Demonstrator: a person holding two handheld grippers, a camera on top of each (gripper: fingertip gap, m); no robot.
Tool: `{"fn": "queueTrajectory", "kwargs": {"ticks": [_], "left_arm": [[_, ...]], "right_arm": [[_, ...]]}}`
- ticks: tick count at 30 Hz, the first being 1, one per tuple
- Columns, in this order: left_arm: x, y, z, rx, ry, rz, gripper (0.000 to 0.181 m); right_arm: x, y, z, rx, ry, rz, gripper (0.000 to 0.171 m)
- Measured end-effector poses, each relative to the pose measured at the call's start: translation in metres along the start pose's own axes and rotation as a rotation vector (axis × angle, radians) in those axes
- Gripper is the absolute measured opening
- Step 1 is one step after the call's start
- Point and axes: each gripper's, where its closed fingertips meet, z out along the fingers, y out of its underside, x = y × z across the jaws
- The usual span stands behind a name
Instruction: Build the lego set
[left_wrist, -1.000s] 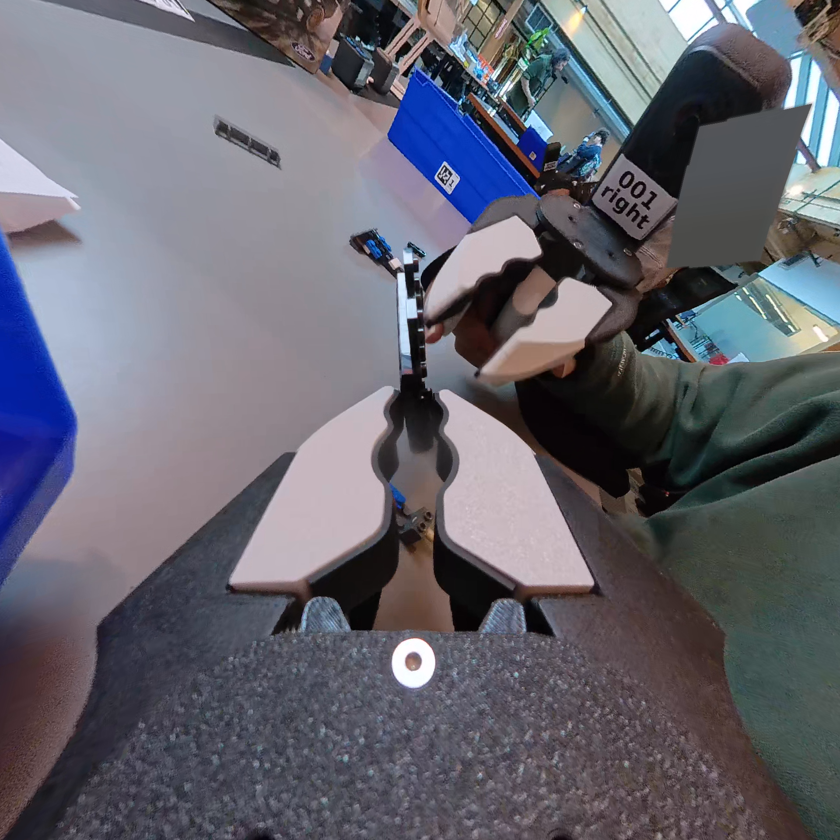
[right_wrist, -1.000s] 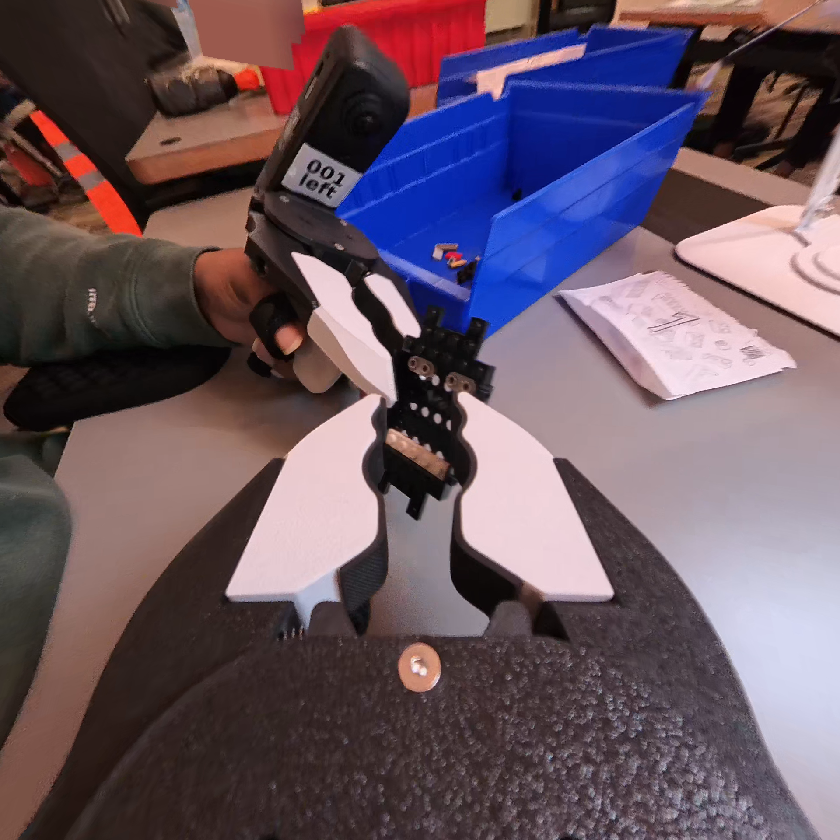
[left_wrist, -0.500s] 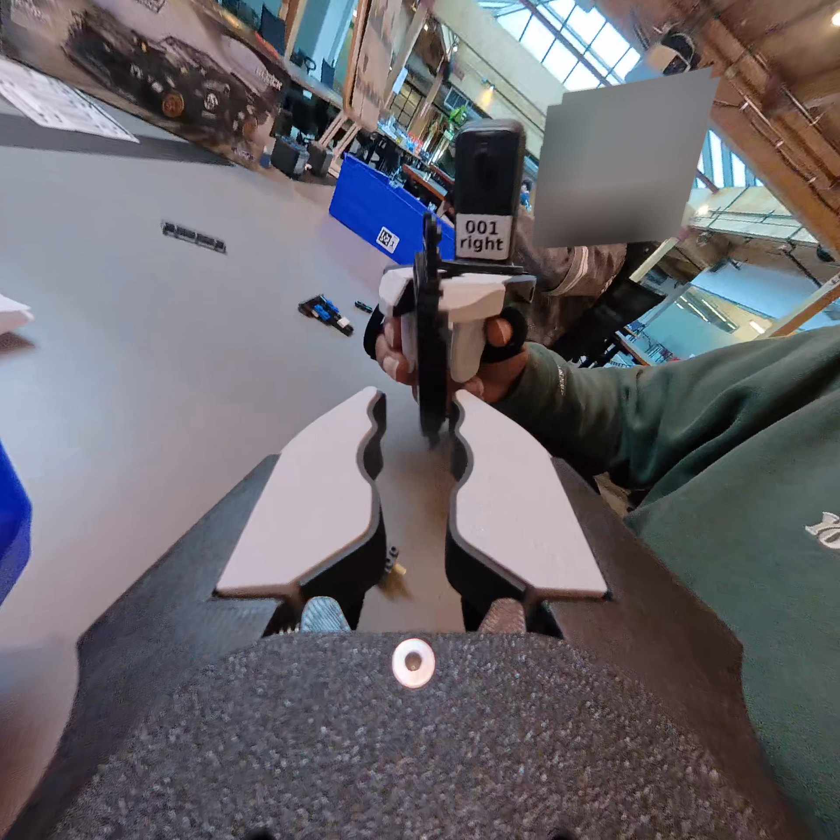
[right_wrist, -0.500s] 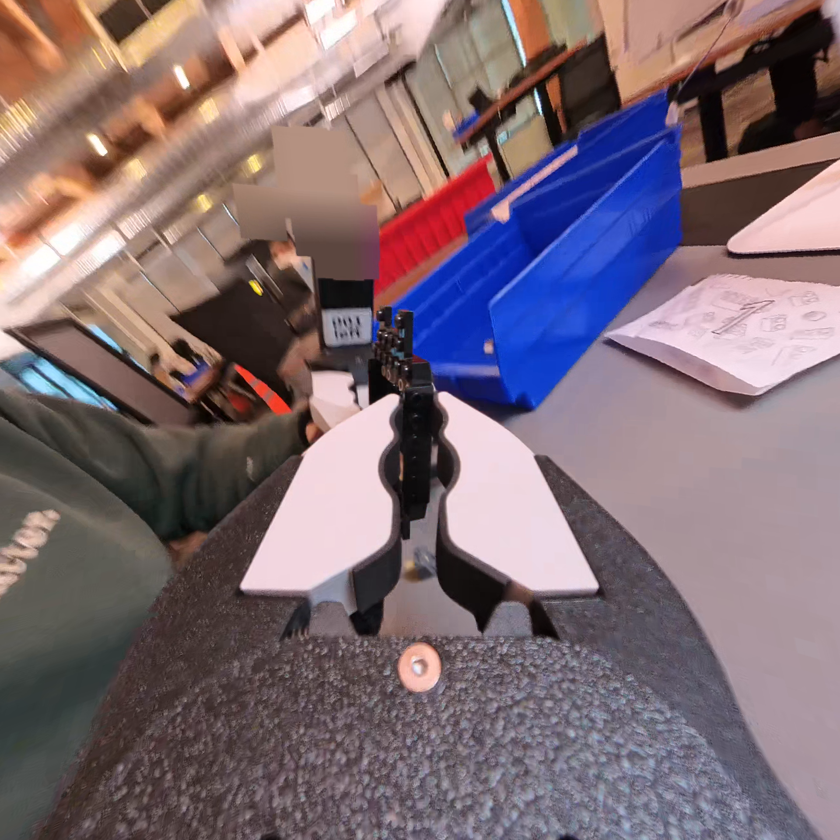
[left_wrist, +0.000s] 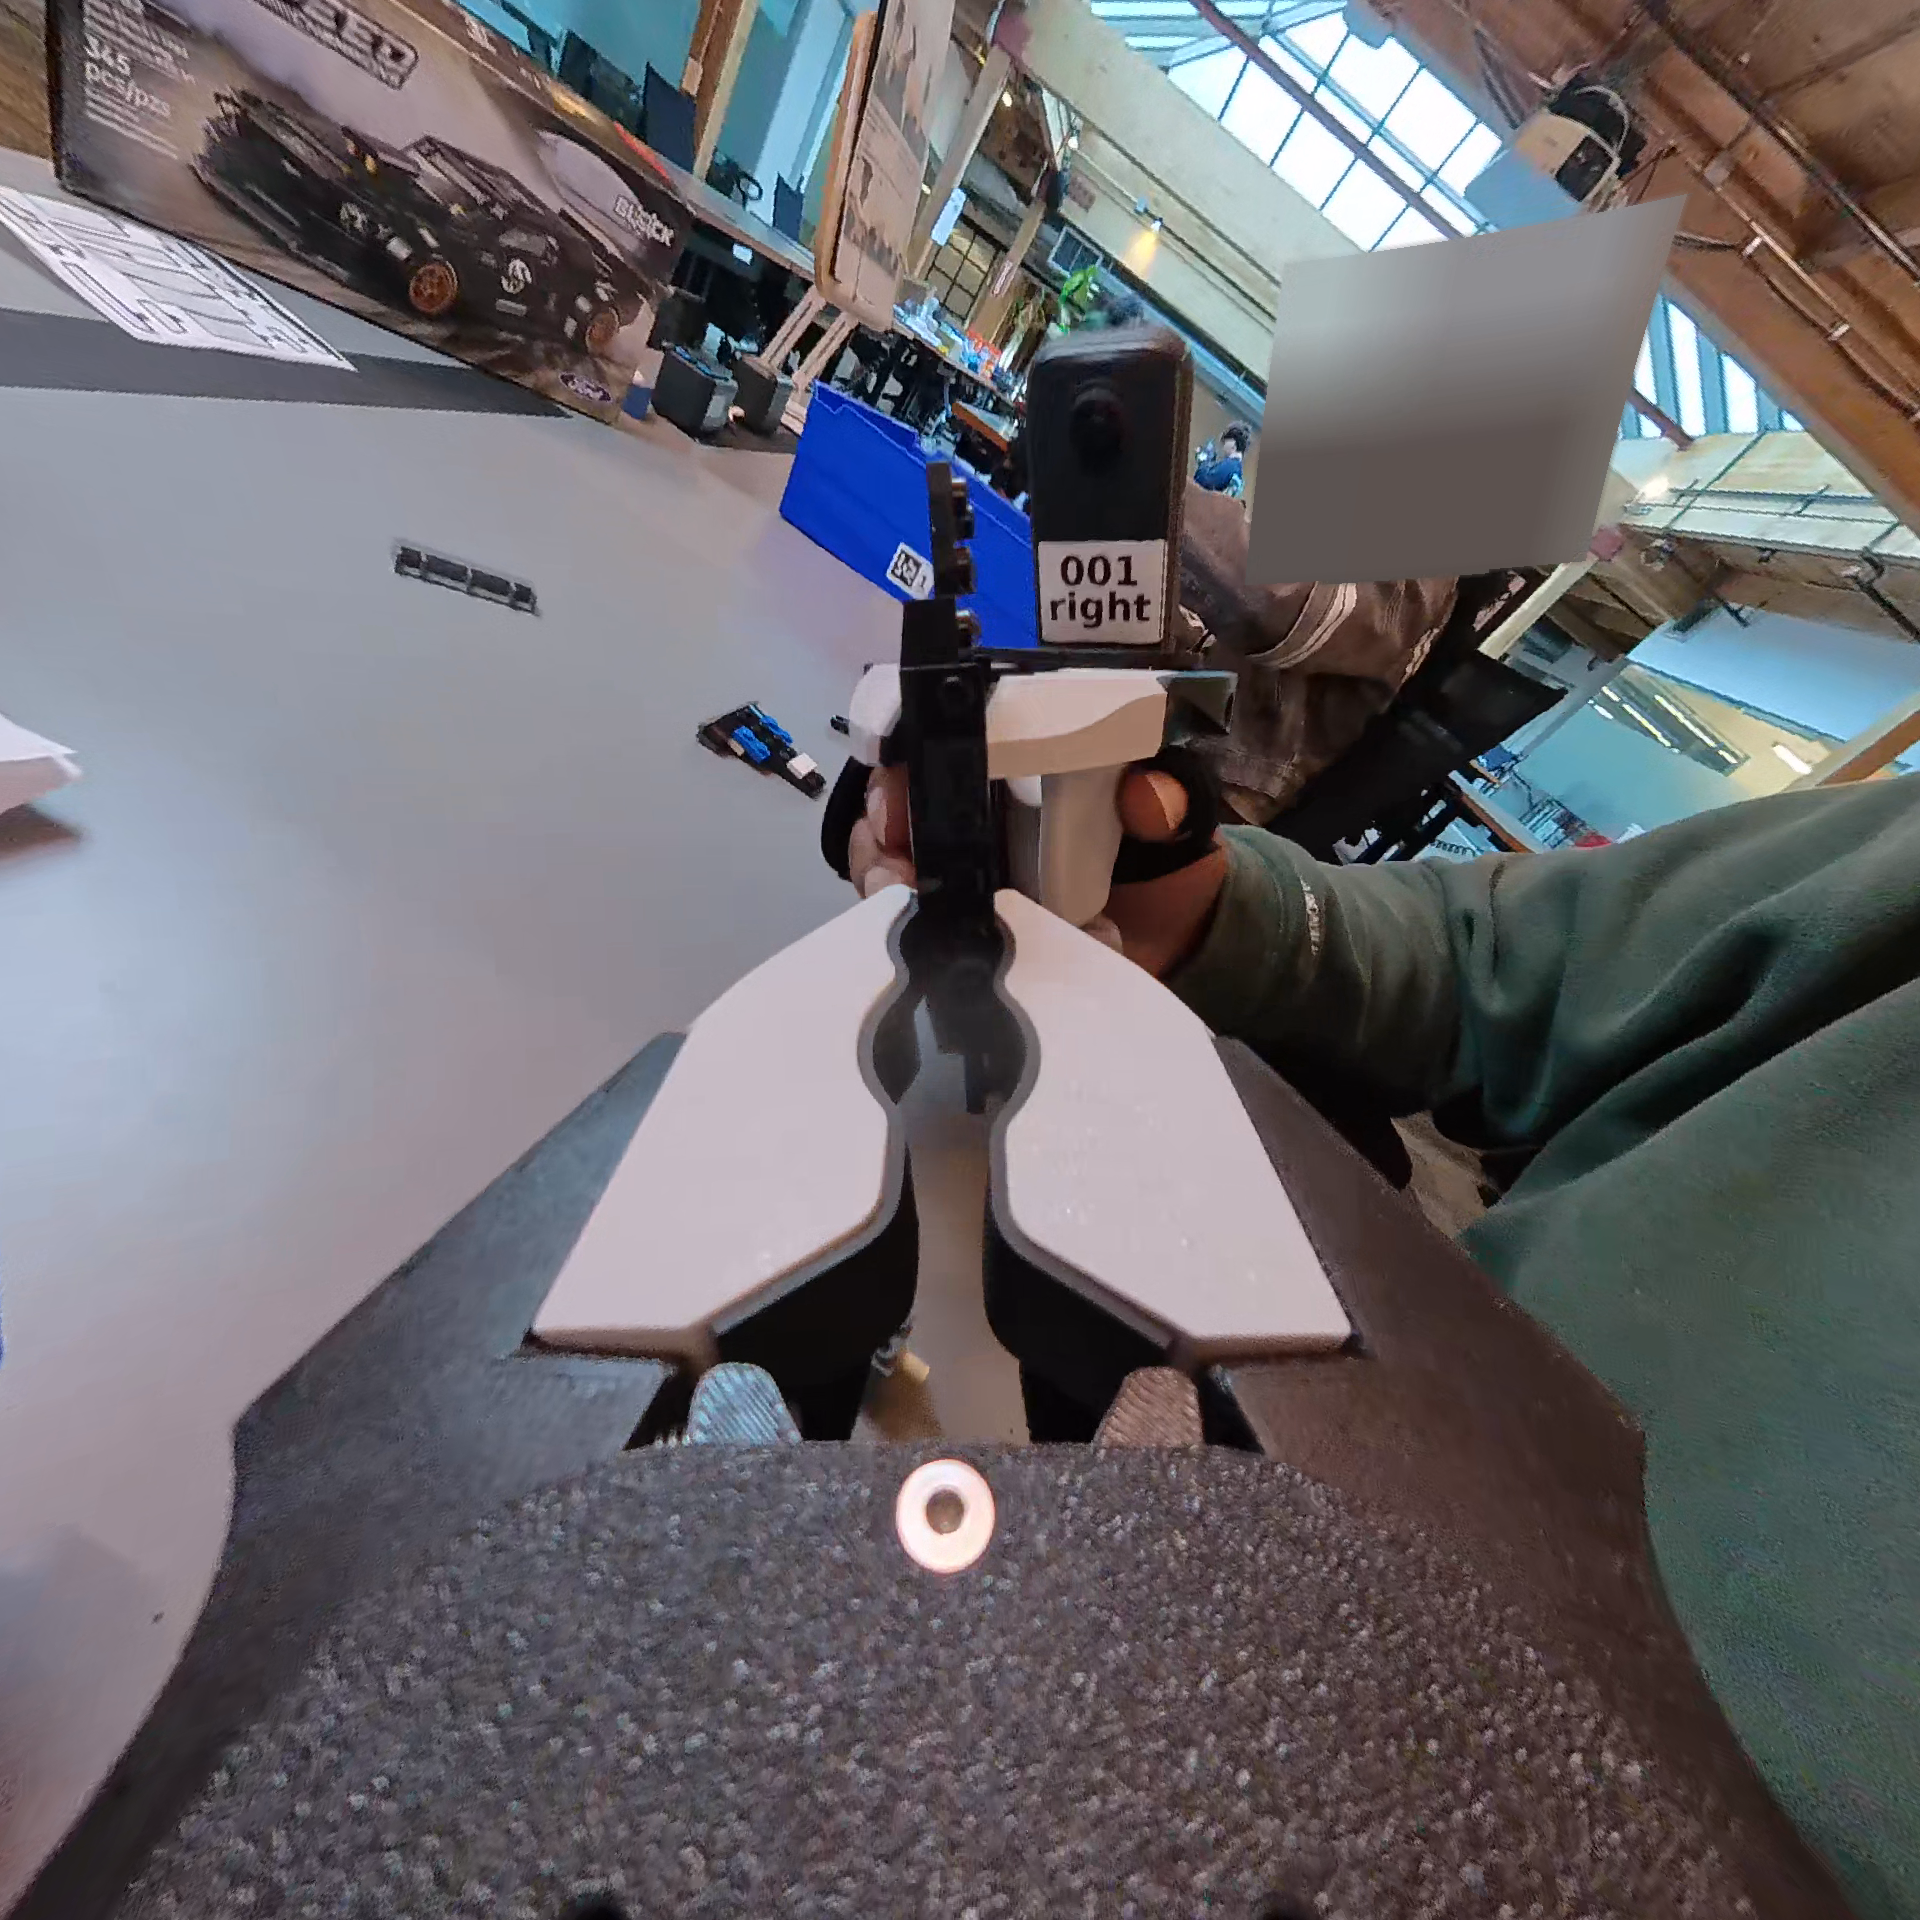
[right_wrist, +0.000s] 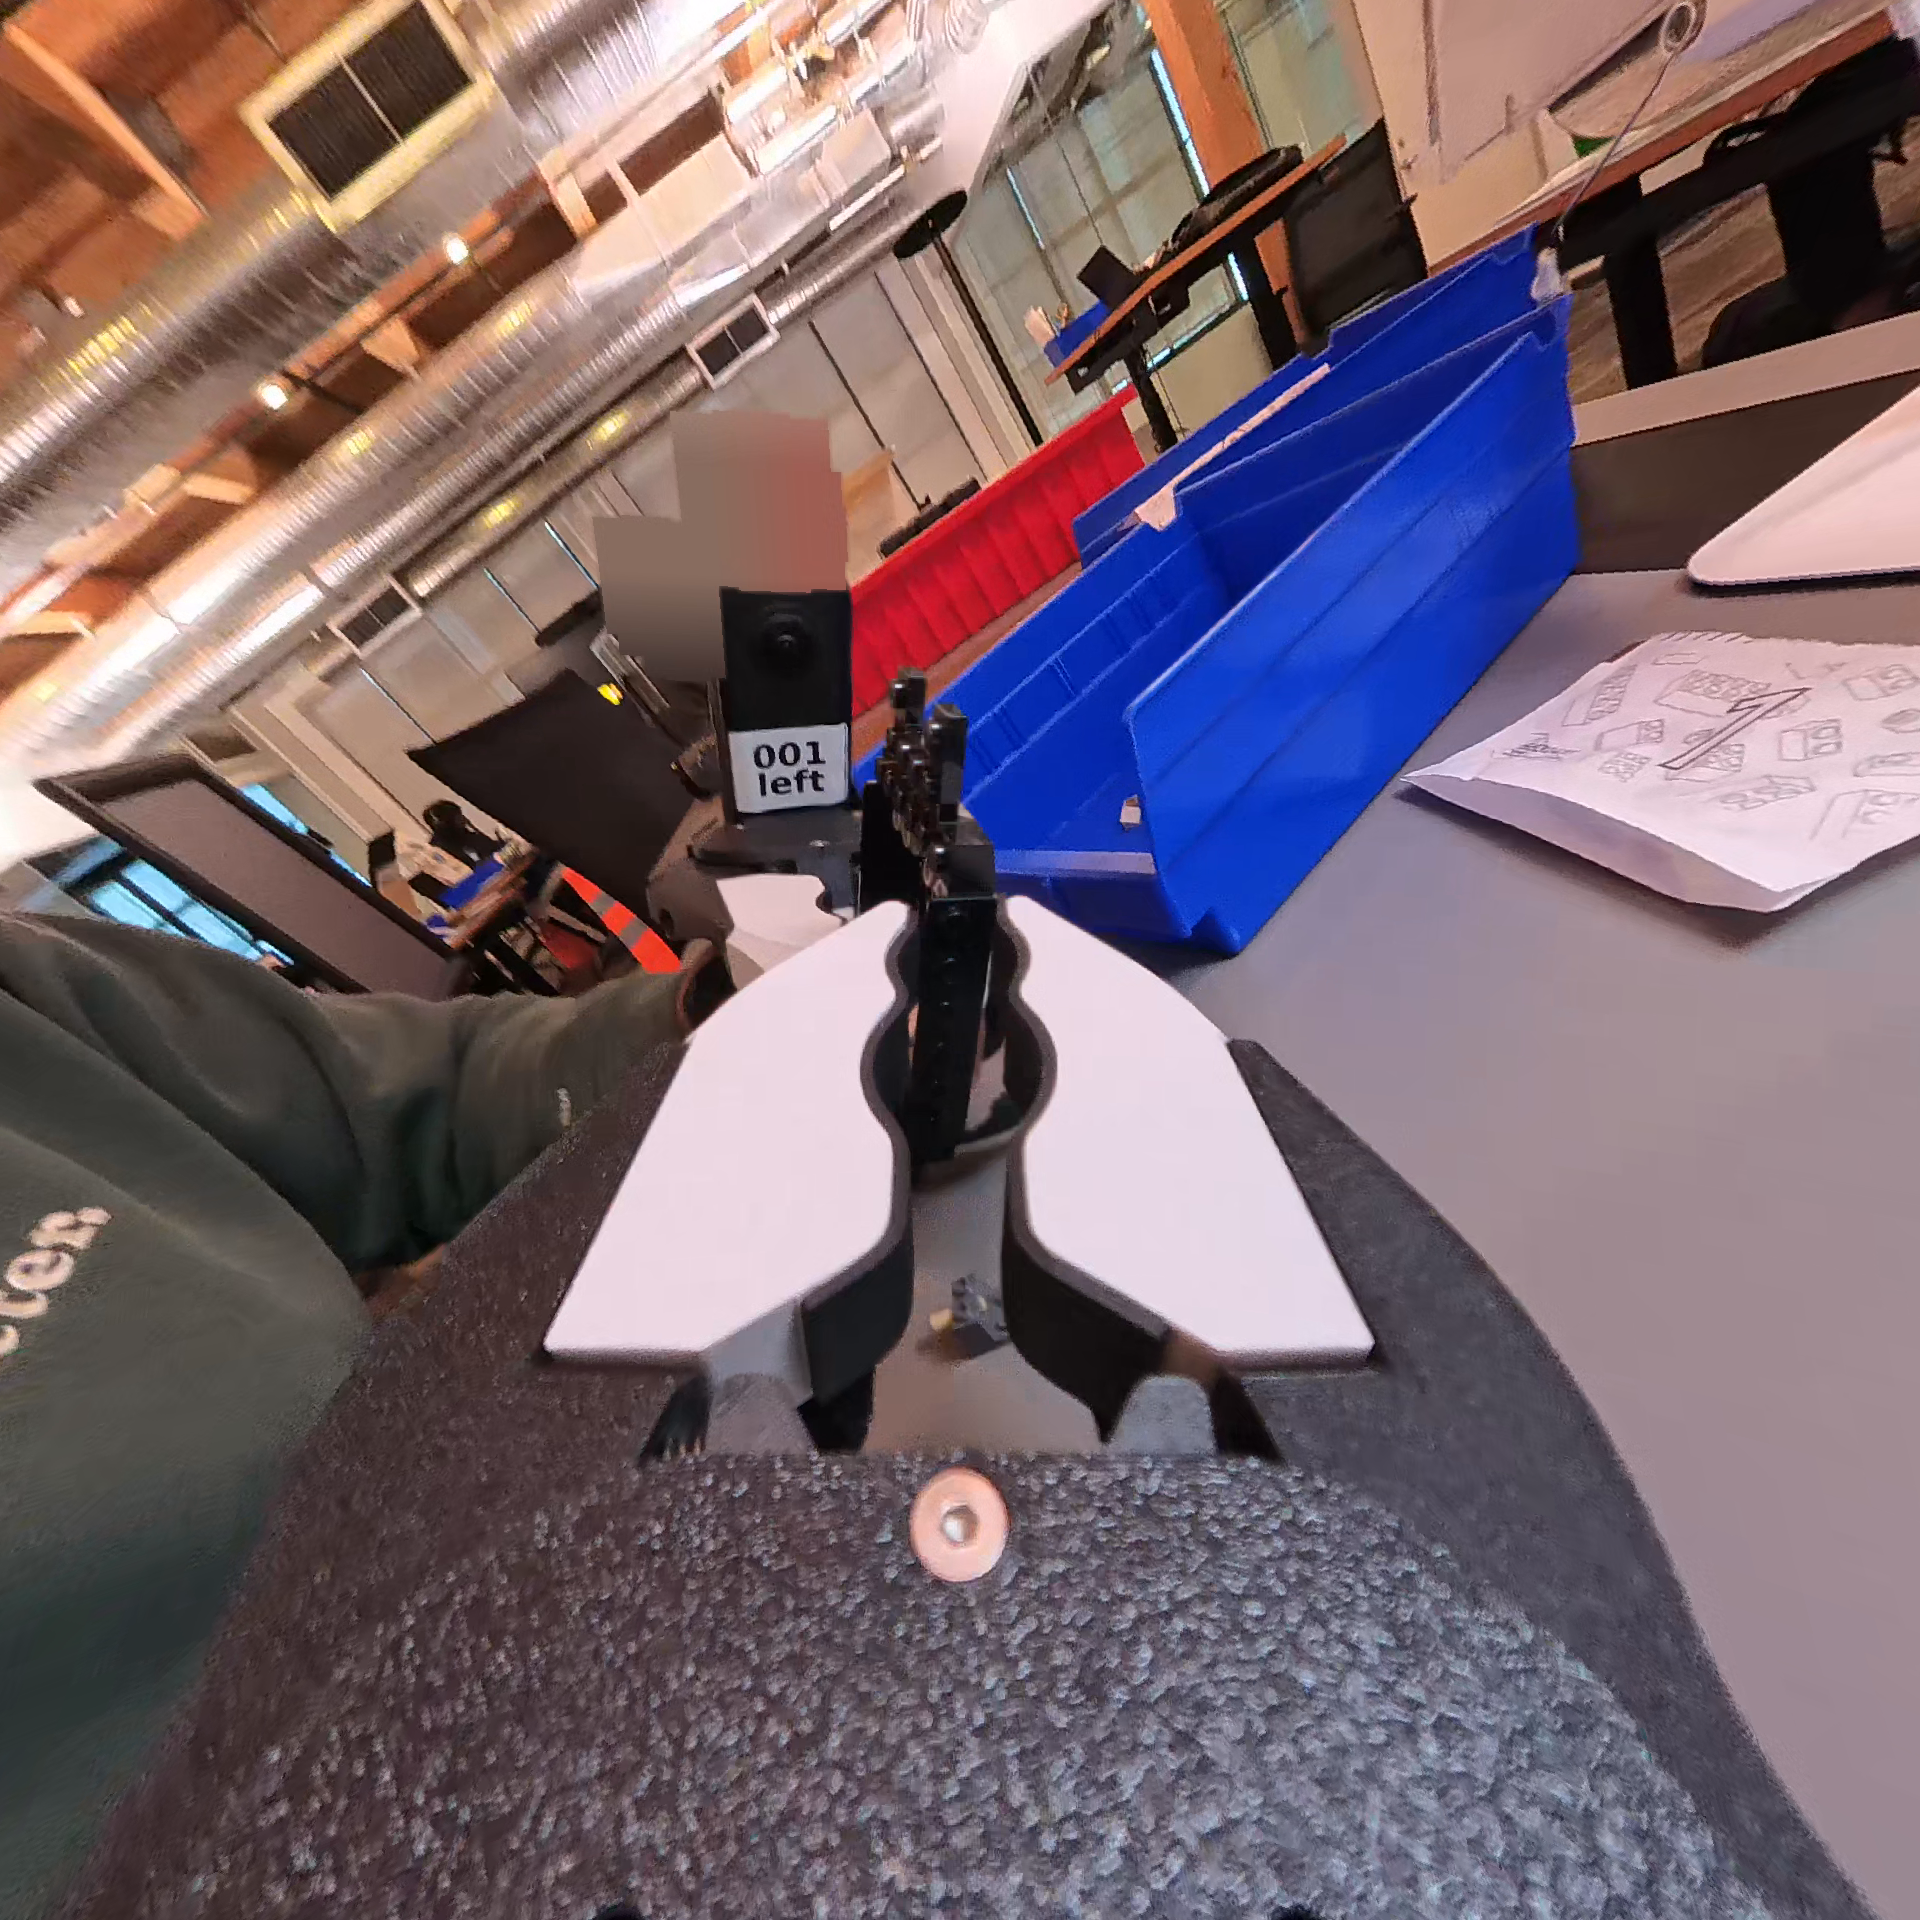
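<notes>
Pinching one black brick assembly (left_wrist: 951, 790) edge-on between left claw (left_wrist: 954, 935) and right claw (right_wrist: 951, 935), both pressed onto it, aloft over grey desk (left_wrist: 312, 831); likely steadying from both ends. Blue bin (right_wrist: 1351, 665) nearby.

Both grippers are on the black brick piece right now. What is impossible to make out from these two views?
- Black brick assembly: edge-on in both views, so its face stays unseen.
- Left gripper contact: hidden behind the assembly in the right wrist view.
- Small loose part under the right gripper: too small to identify.
- Blue bin contents: mostly hidden by its wall.
</notes>
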Motion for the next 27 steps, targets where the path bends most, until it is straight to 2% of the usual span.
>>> {"fn": "queueTrajectory", "kwargs": {"ticks": [5,8,12,27], "left_arm": [[0.002,0.02,-0.002,-0.129,0.027,-0.108,0.008],[0.001,0.02,-0.002,-0.138,-0.001,-0.033,0.008],[-0.017,0.021,-0.003,-0.13,-0.032,-0.07,0.008],[-0.031,0.012,-0.016,-0.079,-0.088,-0.038,0.01]], "right_arm": [[-0.001,0.0,-0.006,-0.029,0.023,-0.059,0.015],[0.001,-0.002,-0.004,-0.03,0.056,-0.142,0.014],[0.015,0.003,0.0,-0.06,0.069,-0.144,0.013],[0.017,0.009,-0.003,-0.095,0.062,-0.119,0.01]]}}
